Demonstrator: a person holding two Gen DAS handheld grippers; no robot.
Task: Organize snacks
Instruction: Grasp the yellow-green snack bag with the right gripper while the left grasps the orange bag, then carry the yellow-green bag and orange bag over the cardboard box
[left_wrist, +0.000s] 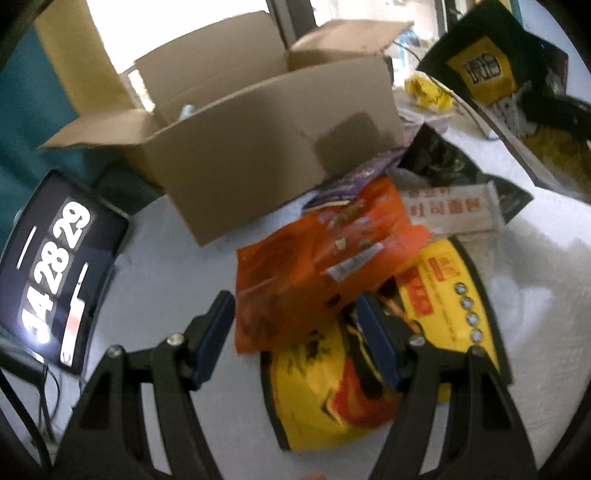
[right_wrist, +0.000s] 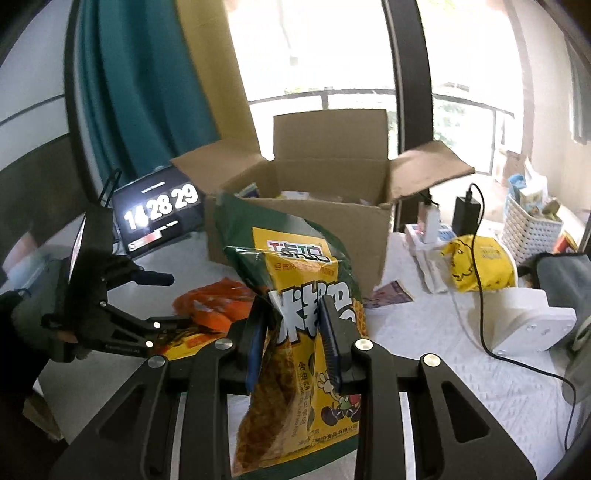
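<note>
A plain brown cardboard box (right_wrist: 295, 236) is showing no print. The crinkled green-and-yellow snack bag (right_wrist: 303, 332) is bearing white block characters and cartoon figures. A glossy orange foil packet (left_wrist: 314, 266) is lying over a yellow black-edged bag (left_wrist: 443, 295) with red print.

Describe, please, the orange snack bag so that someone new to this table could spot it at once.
Start at the open cardboard box on the white table. Just in front of it lies a loose pile of packets, and the orange snack bag is on top, overlapping a yellow-and-black bag. It is the only plain orange, crinkled packet there.
</note>
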